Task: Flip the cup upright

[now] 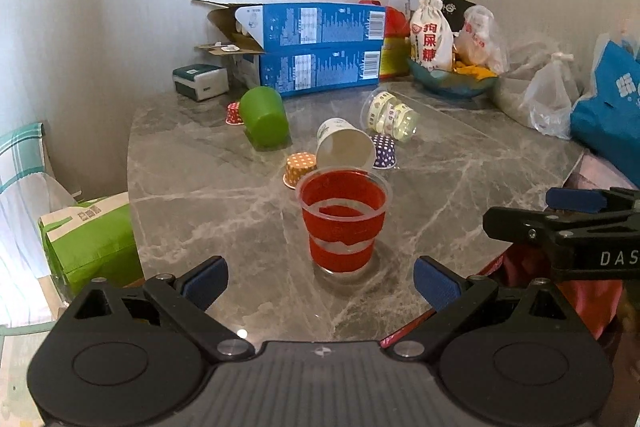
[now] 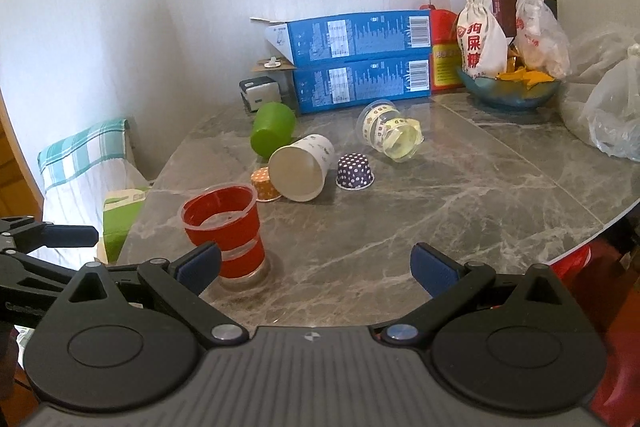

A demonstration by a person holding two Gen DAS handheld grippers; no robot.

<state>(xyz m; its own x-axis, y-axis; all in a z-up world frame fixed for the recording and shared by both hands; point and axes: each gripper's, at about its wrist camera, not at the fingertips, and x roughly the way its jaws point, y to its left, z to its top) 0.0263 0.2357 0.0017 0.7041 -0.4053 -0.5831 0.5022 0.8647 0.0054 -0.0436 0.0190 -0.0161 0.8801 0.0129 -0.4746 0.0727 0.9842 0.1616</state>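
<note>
A clear plastic cup with red bands [image 1: 342, 221] stands upright on the grey marble table [image 1: 224, 187], just ahead of my open, empty left gripper [image 1: 320, 279]. In the right wrist view the red cup [image 2: 224, 227] stands left of centre, beside the left finger of my open, empty right gripper [image 2: 316, 267]. Behind it a white paper cup [image 1: 344, 147] [image 2: 300, 171], a green cup [image 1: 264, 117] [image 2: 272, 129] and a clear cup with yellow bands [image 1: 390, 117] [image 2: 390, 131] lie on their sides.
Small dotted paper cups stand mouth down: orange [image 1: 298, 169], purple [image 1: 384, 151], red [image 1: 234, 113]. Blue boxes [image 1: 316, 47], a tissue box [image 1: 200, 81], a snack bowl [image 1: 452, 79] and plastic bags [image 1: 552, 99] line the back. The table edge is close on the left. The right gripper [image 1: 560, 227] shows at right.
</note>
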